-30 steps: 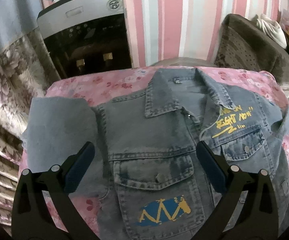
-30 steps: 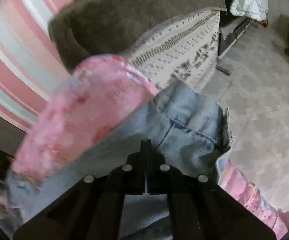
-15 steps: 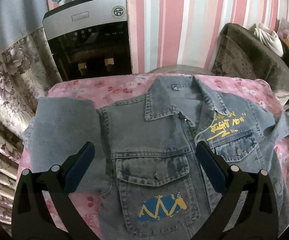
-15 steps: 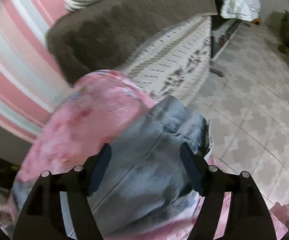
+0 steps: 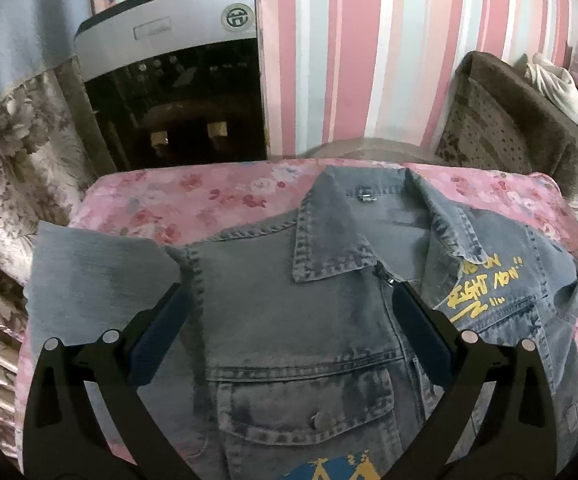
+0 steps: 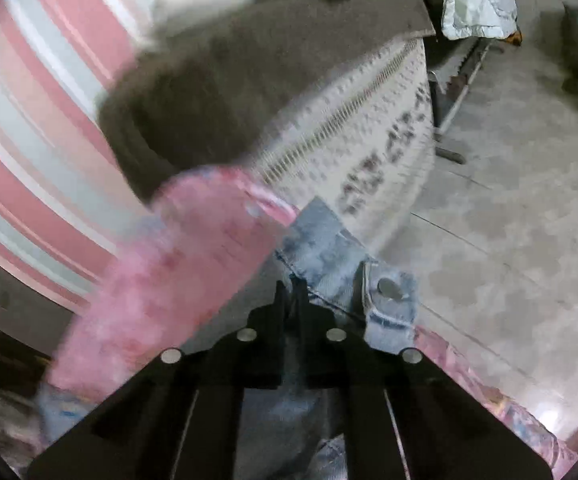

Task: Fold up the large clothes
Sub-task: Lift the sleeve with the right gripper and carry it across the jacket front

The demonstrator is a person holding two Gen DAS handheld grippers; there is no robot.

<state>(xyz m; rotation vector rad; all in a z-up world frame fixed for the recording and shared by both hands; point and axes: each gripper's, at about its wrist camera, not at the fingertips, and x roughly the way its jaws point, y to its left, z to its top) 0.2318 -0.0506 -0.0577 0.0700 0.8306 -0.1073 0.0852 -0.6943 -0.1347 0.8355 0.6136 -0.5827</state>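
A grey-blue denim jacket lies front up on a pink floral cloth, collar toward the wall, with yellow lettering on one chest panel. One sleeve is spread flat at the left. My left gripper hovers open above the chest, its blue pads wide apart with nothing between them. In the right wrist view my right gripper is shut on the denim of the other sleeve near its cuff, which has a metal snap and hangs at the cloth's edge.
A black and silver water dispenser stands behind the table against the pink striped wall. A brown cushioned seat with white cloth on it stands at the right. Floral curtain hangs at the left. Tiled floor lies beyond the table.
The right gripper opened, then shut again on the sleeve near the cuff. The left gripper moved in toward the collar, staying open.
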